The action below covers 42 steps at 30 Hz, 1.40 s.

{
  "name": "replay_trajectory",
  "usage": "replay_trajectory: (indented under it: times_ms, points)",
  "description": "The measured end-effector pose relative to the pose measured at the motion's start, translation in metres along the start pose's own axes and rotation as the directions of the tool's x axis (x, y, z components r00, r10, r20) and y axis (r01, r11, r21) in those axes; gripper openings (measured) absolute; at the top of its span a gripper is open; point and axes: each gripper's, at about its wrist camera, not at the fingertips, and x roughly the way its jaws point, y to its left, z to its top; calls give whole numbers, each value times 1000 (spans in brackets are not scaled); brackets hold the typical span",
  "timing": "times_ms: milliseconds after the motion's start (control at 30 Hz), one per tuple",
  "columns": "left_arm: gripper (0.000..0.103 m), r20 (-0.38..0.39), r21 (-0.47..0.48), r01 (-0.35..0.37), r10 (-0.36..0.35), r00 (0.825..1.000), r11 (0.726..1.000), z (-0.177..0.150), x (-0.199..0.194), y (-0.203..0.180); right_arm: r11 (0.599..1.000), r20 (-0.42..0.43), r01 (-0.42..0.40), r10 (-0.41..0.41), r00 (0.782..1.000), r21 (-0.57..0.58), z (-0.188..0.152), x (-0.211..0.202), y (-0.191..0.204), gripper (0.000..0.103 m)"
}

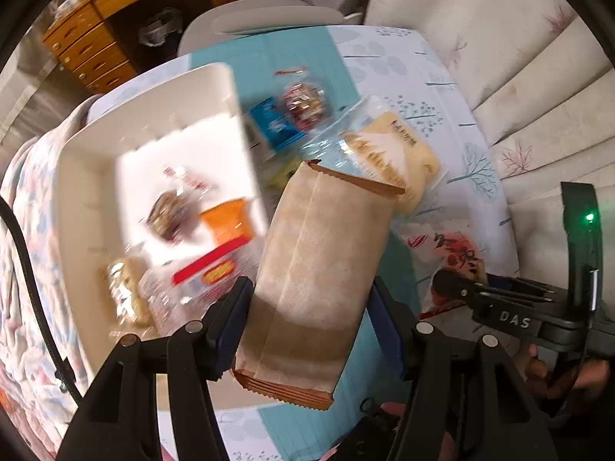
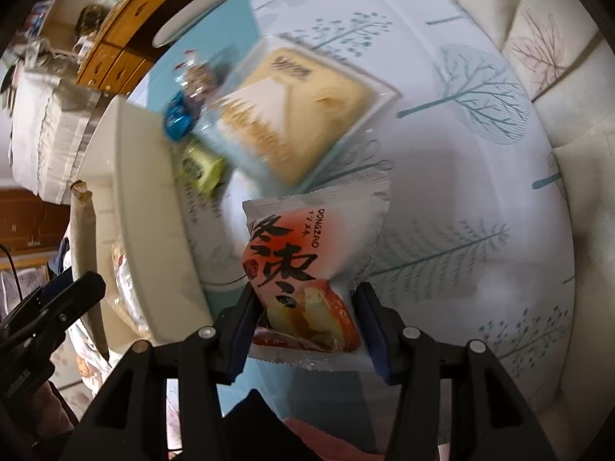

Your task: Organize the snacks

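My left gripper (image 1: pixel 307 326) clamps the brown packet (image 1: pixel 319 269) above the table (image 1: pixel 442 88); my right gripper (image 2: pixel 303 326) pinches the red-and-white snack pouch (image 2: pixel 311 269). Either could slip mid-carry or clip the white tray's (image 1: pixel 92 161) rim at nine o'clock. Open cloth lies toward two o'clock.

Background furniture around the table

Wooden drawer cabinet (image 1: pixel 88 46) upper left; cream leaf-print sofa (image 1: pixel 511 50) right; tree-patterned tablecloth (image 2: pixel 461 153) centre.
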Motion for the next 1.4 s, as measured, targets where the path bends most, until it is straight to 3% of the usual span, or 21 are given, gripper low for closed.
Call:
replay_trajectory:
  times_ms: [367, 733, 1100, 1367, 1400]
  points:
    - [59, 45, -33, -15, 16, 999, 999, -50, -33, 64, 999, 106, 17, -14, 994, -34, -32, -20, 59, 51]
    - [59, 133, -30, 8, -3, 991, 1000, -76, -55, 131, 998, 270, 36, -18, 963, -60, -53, -35, 132, 51]
    - [59, 236, -42, 40, -29, 971, 998, -81, -57, 191, 990, 354, -43, 88, 931, -134, -65, -13, 197, 52]
    - [60, 237, -21, 32, -27, 971, 999, -75, -47, 199, 981, 379, -131, 177, 908, -144, -65, 4, 214, 55]
    - [66, 227, -17, 32, -27, 973, 999, -74, -45, 198, 980, 378, -134, 182, 908, -149, -65, 5, 215, 60]
